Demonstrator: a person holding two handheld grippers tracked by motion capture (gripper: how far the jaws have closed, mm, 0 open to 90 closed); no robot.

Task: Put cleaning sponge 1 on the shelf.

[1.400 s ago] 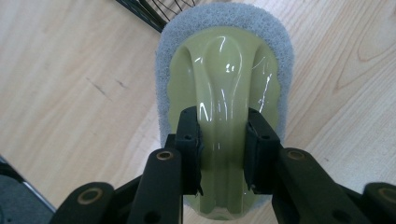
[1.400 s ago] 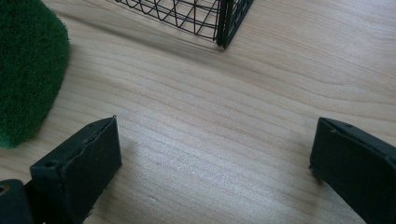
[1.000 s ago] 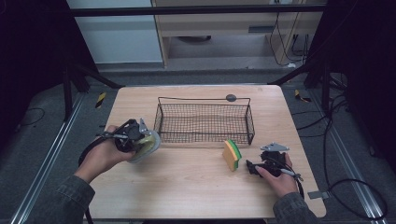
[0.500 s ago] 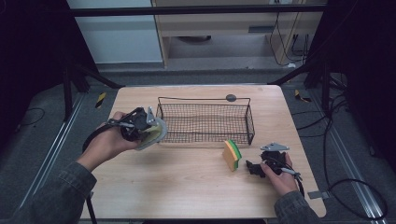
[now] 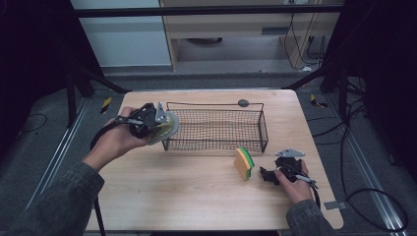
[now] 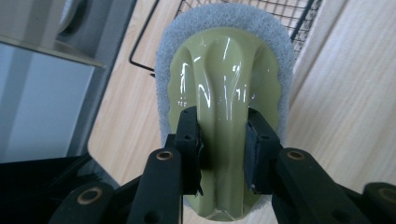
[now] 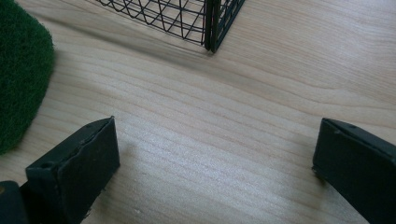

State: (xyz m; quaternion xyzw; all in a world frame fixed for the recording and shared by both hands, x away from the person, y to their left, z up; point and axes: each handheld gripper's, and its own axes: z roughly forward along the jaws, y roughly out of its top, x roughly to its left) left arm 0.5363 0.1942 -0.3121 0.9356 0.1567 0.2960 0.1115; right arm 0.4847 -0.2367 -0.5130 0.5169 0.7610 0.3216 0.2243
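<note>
1. Scrubber [image 6: 224, 88], a pale green glossy handle on a grey pad, sits clamped between the jaws of the left gripper [image 6: 223, 154]; the two black pads press on the raised ridge of its handle from both sides.
2. Seen from the high view, the scrubber [image 5: 167, 127] is held off the table, just at the left end of the basket [image 5: 216, 129], at about the height of its rim.
3. Its grey pad faces toward the basket, and the handle faces back toward the left gripper [image 5: 147, 120] and the hand around it.
4. The basket is black wire mesh, long and low, standing across the far middle of the table [image 5: 196, 196].
5. A sponge [image 5: 244, 162], yellow with a green face, stands on edge on the table near the basket's right front corner.
6. The right gripper [image 5: 268, 174] rests on the table just right of the sponge, held by the right hand.
7. Its jaws stand wide apart with bare wood between them; in its own view the green sponge [image 7: 18, 79] lies just beyond the left jaw.
8. A small dark round thing [image 5: 243, 103] lies on the table behind the basket.
</note>
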